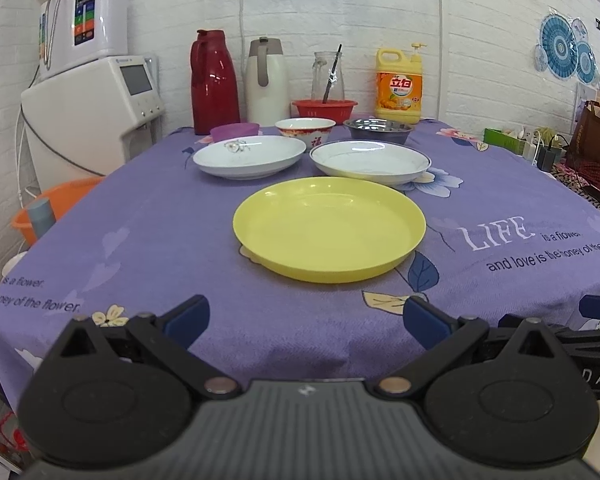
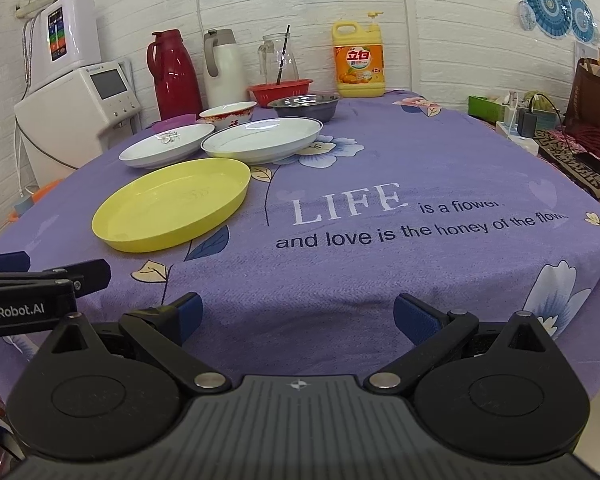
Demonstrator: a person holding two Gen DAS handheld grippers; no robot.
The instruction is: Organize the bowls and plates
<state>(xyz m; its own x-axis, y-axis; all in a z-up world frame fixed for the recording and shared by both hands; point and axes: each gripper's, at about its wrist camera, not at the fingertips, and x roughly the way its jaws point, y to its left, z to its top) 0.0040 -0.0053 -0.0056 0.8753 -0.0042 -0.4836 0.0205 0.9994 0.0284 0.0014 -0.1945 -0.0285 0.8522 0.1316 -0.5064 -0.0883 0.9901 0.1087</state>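
1. Plates and bowls, left wrist view: the yellow plate point(image 1: 329, 229) lies nearest on the purple cloth point(image 1: 152, 216), with a flowered plate point(image 1: 249, 156) and a rimmed plate point(image 1: 370, 161) just behind it, all apart. Behind those stand a purple bowl point(image 1: 234, 132), a red-patterned bowl point(image 1: 305, 129) and a steel bowl point(image 1: 378, 129). The left gripper point(image 1: 306, 322) hangs over the near table edge, jaws spread, holding nothing.

2. Nothing is stacked yet, I judge. A sound first move: slide one jaw under the yellow plate's near rim, pinch the rim only, and lift level (the shallow lip gives little bite).

3. Writing here: "LIFE is a flower" and "and love is the honey of the flow…" on the cloth; the detergent jug point(image 1: 399, 86) bears Chinese characters. The other tool at the right edge shows "DAS".

4. Right wrist view: the right gripper point(image 2: 298, 320) is likewise spread and empty, the yellow plate point(image 2: 172, 208) ahead to its left. The white plates point(image 2: 262, 141) would nest better together than on the plastic one.

5. The neighbouring tool reads "GenRobot.AI"; the cloth text repeats.
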